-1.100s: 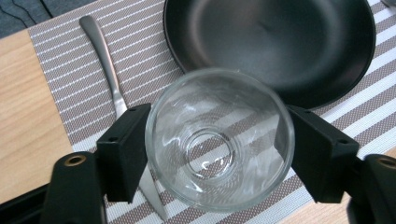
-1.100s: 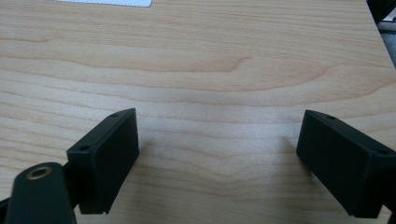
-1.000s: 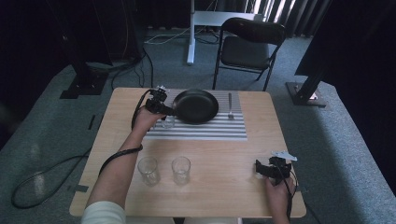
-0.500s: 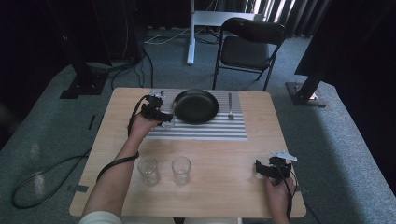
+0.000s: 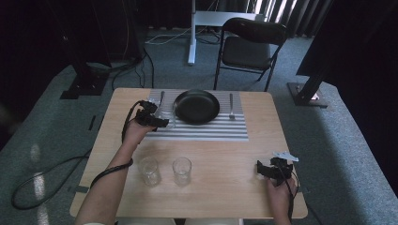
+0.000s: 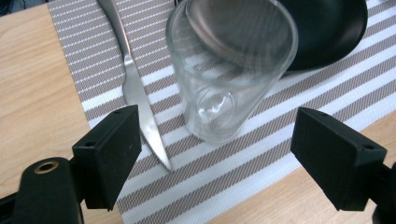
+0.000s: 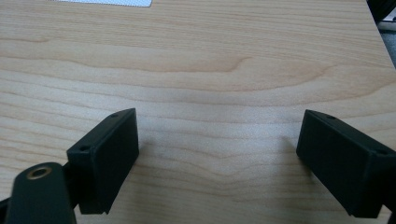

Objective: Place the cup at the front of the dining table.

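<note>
The left gripper (image 6: pixel 217 154) has its two flat black jaws spread wide, and a clear, smooth round glass (image 6: pixel 229 70) stands upright just ahead of them, apart from both pads, on the woven striped placemat (image 6: pixel 261 154). The glass sits between a shiny metal knife (image 6: pixel 135 88) and the glossy black round plate (image 6: pixel 327 28). The right gripper (image 7: pixel 217 158) is also open, low above the pale wood-grain table (image 7: pixel 210 60), holding nothing.
</note>
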Motion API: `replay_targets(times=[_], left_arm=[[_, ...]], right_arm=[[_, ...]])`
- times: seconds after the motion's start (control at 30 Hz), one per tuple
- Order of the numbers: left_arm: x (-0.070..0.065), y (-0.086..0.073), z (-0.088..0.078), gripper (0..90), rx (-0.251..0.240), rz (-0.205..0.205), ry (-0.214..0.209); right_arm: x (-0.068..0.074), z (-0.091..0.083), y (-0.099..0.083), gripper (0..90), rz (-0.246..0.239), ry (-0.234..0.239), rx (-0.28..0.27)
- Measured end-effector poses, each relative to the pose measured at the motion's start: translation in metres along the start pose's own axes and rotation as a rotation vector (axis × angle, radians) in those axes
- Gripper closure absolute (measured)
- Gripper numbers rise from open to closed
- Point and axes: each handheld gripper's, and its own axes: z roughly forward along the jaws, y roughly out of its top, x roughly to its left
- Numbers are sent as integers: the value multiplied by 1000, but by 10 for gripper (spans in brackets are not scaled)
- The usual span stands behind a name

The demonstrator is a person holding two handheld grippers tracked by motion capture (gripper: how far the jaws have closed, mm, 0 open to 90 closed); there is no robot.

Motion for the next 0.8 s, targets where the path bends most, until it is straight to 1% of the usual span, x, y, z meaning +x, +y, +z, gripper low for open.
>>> replay_targets(times=[0.07,0.17,0.3,0.37,0.4,0.5,0.63,0.7,0.73,0.8], left_arm=[[2,-4,-2,169,1,-8,-8],[3,-9,-5,169,3,-12,-7],[5,-18,-9,170,14,-9,-7],[5,-21,-10,169,17,-7,-14],[6,-22,-11,170,15,-7,-10],[6,-27,-12,170,13,-17,-16],[4,-34,-14,170,7,-2,-22],[4,-37,-14,170,1,-2,-15],[4,-38,-14,170,4,-6,-18],[4,-42,-14,170,7,-4,-5]], right_arm=[[0,0,0,123,0,0,0],[0,0,0,124,0,0,0],[0,0,0,124,0,0,0],[0,0,0,123,0,0,0],[0,0,0,124,0,0,0],[0,0,0,124,0,0,0],[0,0,0,123,0,0,0],[0,0,0,124,0,0,0],[0,0,0,124,0,0,0],[0,0,0,124,0,0,0]])
